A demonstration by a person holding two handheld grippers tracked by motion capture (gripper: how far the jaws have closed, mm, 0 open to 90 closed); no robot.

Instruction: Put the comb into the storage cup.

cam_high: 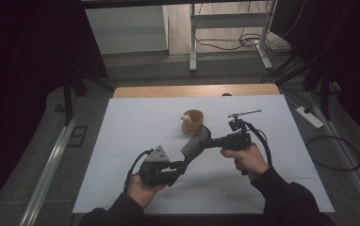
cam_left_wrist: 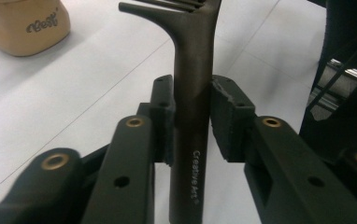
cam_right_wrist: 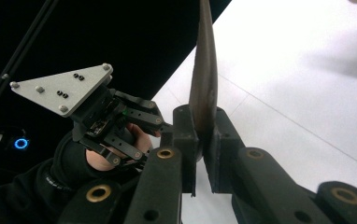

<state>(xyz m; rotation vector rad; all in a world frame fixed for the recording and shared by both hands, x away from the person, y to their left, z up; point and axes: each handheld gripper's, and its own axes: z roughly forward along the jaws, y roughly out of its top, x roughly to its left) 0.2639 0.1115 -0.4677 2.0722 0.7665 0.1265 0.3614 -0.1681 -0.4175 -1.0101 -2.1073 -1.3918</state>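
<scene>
A dark slotted spatula [cam_high: 194,143] hangs above the white sheet between both grippers. My left gripper [cam_high: 180,167] is shut on its handle; in the left gripper view the printed handle [cam_left_wrist: 193,56] runs up between the two pads, and the right pad touches it near its tip. My right gripper [cam_high: 209,140] is shut on the blade end. In the right gripper view the blade [cam_right_wrist: 203,70] stands edge-on, pinched between the pads of that gripper [cam_right_wrist: 203,140]. Behind it there, the left gripper [cam_right_wrist: 160,128] and the hand holding it show.
A tan wooden cup [cam_high: 192,121] [cam_left_wrist: 24,25] stands just beyond the spatula with something pale inside. A thin metal rod [cam_high: 244,113] shows just above the right gripper. The white sheet [cam_high: 131,122] covers the wooden table. A power strip [cam_high: 310,117] and cables lie on the floor at right.
</scene>
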